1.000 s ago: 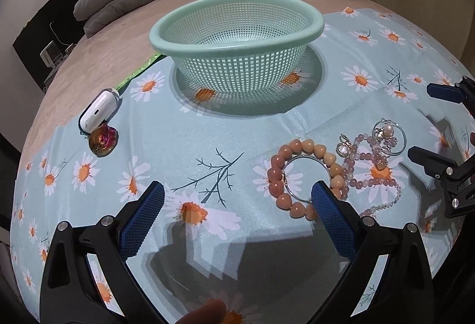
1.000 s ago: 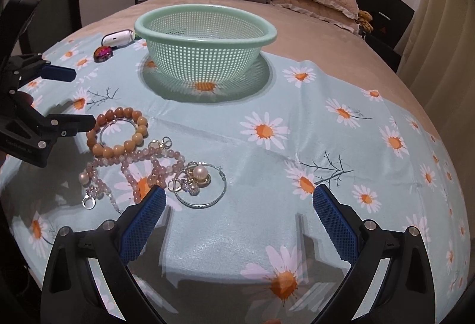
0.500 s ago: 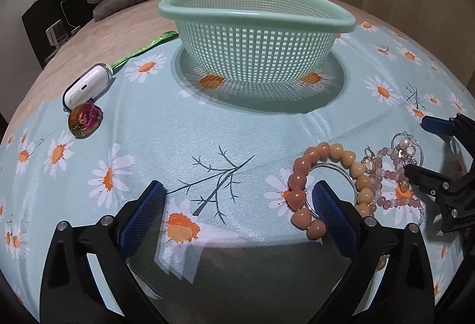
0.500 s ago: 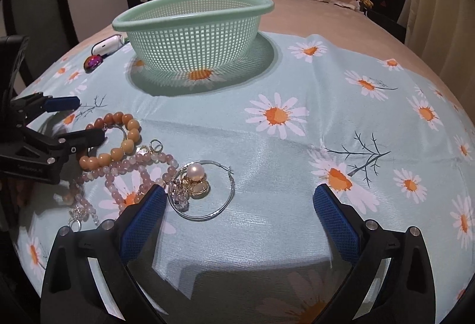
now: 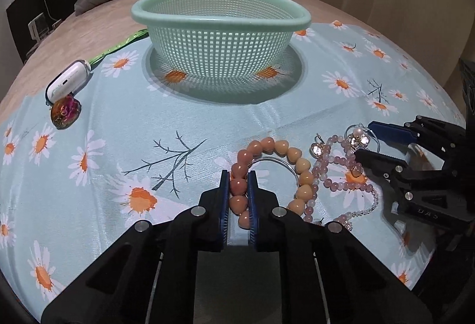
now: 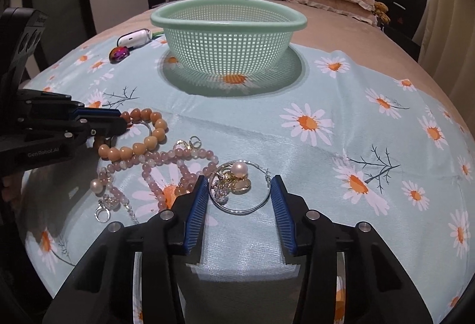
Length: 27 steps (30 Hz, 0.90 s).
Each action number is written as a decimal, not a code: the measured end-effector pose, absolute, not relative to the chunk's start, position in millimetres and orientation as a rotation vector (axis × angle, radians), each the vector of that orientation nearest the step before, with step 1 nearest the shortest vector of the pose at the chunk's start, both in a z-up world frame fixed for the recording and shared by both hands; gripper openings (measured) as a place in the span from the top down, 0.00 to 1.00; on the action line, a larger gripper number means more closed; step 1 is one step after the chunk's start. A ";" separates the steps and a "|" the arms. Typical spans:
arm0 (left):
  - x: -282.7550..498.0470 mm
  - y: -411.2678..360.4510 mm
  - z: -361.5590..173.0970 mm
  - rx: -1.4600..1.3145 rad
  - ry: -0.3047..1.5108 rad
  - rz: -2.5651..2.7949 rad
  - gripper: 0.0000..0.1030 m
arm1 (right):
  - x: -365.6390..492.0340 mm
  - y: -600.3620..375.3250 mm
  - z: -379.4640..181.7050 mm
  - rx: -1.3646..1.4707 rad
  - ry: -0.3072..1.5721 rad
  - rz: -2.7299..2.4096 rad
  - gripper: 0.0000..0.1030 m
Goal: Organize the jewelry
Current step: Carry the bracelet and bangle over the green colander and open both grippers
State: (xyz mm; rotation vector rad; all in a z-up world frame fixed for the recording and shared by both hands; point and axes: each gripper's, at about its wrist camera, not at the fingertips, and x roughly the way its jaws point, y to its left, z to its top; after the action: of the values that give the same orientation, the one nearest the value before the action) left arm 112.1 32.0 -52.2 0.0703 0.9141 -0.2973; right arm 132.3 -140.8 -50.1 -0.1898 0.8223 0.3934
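Left wrist view: left gripper (image 5: 239, 190), pads clamped on the near-left arc of the peach bead bracelet (image 5: 292, 157), a loop of glossy heart-shaped beads lying flat on the daisy cloth (image 5: 118, 145). At 2 o'clock of it, a pink bead strand (image 5: 341, 181), touching. Mesh basket (image 5: 221, 15) at 12 o'clock, upright, well apart. White case (image 5: 66, 80) and iridescent charm (image 5: 65, 111) at 10 o'clock.

Right wrist view: right gripper (image 6: 239, 194), pads apart, flanking the silver hoop earring (image 6: 240, 190) without touching; hoop flat, its pearl and gold charms bunched at 11 o'clock inside the ring. Pink bead strand runs from 9 o'clock leftward, long axis roughly left-right.
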 end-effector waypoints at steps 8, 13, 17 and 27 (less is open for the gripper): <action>97.4 36.1 -32.3 0.078 0.862 -0.296 0.88 | 126.0 -158.6 -33.1 -0.147 0.793 0.392 0.60; 91.6 46.2 -14.6 0.035 0.837 -0.299 0.88 | 121.8 -165.7 -22.1 -0.137 0.777 0.394 0.60; 86.8 51.8 2.7 0.010 0.812 -0.298 0.88 | 115.7 -167.1 -8.8 -0.143 0.748 0.386 0.60; 83.2 47.4 61.9 0.034 0.729 -0.286 0.88 | 108.3 -161.5 59.2 -0.193 0.628 0.330 0.60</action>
State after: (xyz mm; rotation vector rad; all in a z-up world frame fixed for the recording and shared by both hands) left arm 83.2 47.4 61.9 0.0339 0.7286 -0.2864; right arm 108.3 -161.5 59.2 -0.1933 0.6282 0.3296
